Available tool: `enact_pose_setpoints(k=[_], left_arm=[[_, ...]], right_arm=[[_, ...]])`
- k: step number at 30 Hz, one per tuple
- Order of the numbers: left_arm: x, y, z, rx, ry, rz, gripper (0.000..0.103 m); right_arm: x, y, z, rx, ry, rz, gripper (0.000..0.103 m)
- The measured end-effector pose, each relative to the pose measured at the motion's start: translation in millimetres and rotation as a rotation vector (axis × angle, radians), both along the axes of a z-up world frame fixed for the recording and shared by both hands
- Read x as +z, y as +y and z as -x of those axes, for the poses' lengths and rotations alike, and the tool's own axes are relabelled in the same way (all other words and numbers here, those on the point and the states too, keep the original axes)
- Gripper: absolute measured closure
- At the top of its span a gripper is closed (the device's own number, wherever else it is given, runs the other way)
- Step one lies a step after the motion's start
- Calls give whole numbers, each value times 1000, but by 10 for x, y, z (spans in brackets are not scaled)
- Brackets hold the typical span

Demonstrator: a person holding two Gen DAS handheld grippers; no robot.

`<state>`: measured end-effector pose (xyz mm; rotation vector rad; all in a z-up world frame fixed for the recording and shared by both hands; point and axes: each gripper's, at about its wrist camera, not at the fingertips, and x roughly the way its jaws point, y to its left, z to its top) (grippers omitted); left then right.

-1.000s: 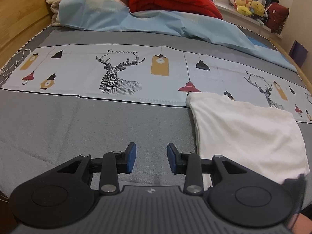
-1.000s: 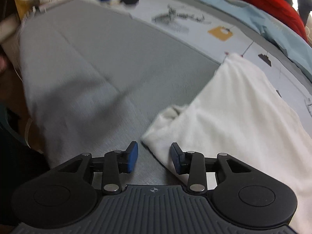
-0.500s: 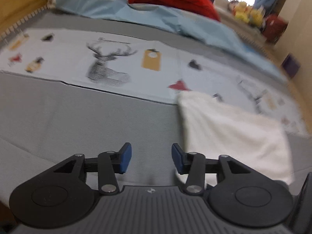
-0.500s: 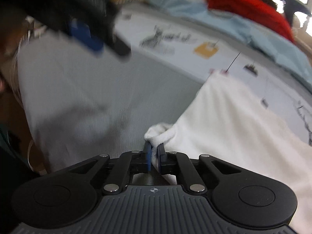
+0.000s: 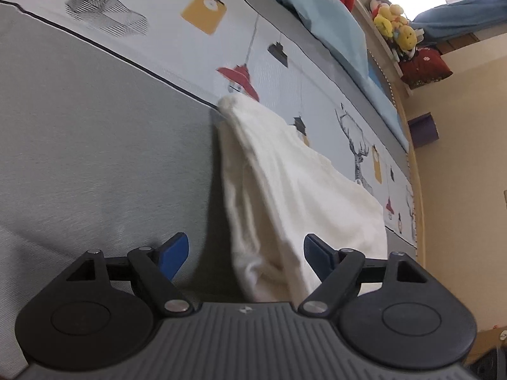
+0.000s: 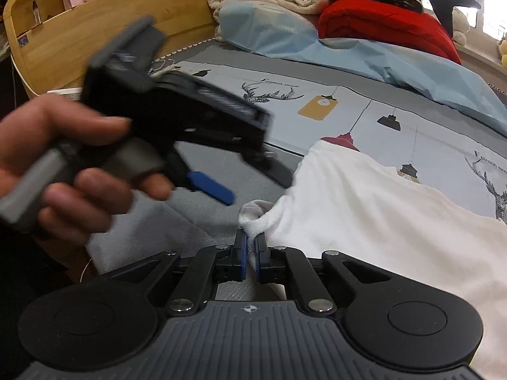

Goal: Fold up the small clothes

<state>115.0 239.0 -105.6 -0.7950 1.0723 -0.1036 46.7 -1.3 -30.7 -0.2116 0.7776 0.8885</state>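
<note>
grey bed with deer-print sheet band, red blanket at far end. white garment spread on bed. left gripper released, straddling lifted garment edge. right gripper clenched on garment corner.

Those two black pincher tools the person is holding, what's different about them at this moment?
The left gripper has its blue fingers spread wide apart, while the right gripper has its fingers pressed together. The left one grips nothing, though the white garment lies between its fingers; the right one pinches that garment's corner. Both are the same black tool with blue pads, working at the same left edge of the cloth.
</note>
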Motion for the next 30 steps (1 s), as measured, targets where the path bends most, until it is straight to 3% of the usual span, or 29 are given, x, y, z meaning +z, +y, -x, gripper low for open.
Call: enact_pose_setpoints(k=[3, 8, 10, 11, 12, 14, 23, 26, 30], left_arm=[[-128, -55, -198, -10, 20, 53, 19], [-287, -220, -443, -50, 62, 43, 22], [-302, -270, -475, -61, 62, -2, 43], [-302, -281, -476, -72, 65, -20, 66], [-296, -280, -469, -80, 62, -35, 82], [-238, -251, -413, -86, 50, -57, 88], [488, 488, 367, 125, -91, -138, 90], [577, 532, 502, 153, -83, -154, 90], [700, 293, 404, 106, -83, -204, 90]], right_arm=[[13, -49, 7, 8, 6, -6, 99], [35, -87, 16, 32, 27, -26, 99], [39, -77, 33, 50, 41, -32, 99], [36, -65, 38, 45, 53, -31, 99], [30, -44, 31, 42, 66, -36, 99], [29, 8, 19, 42, 96, -59, 99], [343, 328, 93, 124, 195, -332, 99], [367, 299, 92, 123, 206, -335, 100], [357, 108, 51, 110, 195, -299, 100]])
